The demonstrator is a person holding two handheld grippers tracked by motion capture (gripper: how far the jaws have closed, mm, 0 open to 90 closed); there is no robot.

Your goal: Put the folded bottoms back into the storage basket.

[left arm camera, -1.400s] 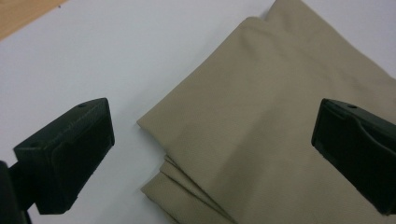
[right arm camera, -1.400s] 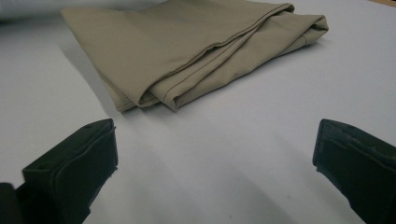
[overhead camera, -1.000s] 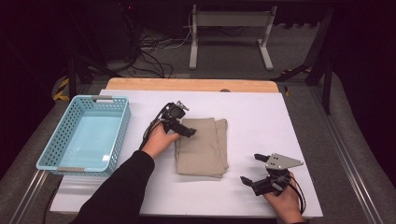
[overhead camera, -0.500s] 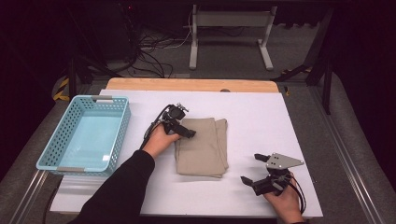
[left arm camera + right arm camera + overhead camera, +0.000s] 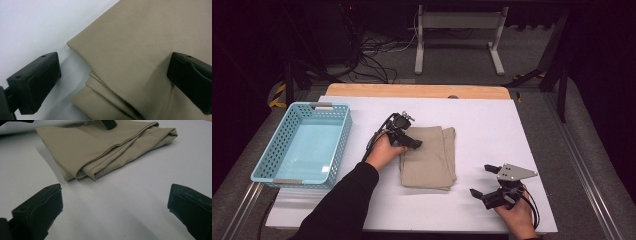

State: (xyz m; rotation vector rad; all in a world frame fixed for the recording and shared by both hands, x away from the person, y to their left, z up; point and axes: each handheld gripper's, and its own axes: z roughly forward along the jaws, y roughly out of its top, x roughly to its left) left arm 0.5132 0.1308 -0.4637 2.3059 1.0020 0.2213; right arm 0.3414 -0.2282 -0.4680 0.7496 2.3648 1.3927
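Where left gripper [image 5: 408, 142] overlaps, folded cloth [image 5: 428, 157] corner hidden

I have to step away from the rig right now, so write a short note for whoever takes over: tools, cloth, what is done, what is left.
Left tool: open, at the left edge of the folded beige cloth, one jaw over the cloth, one over the white table; nothing gripped.
Right tool: open, on the table to the right of the cloth, jaws pointing toward it, holding nothing.
Blue basket: at the table's left, nothing in it.
Done: cloth lies folded in several layers.
Left: probably grip the cloth and move it to the basket.
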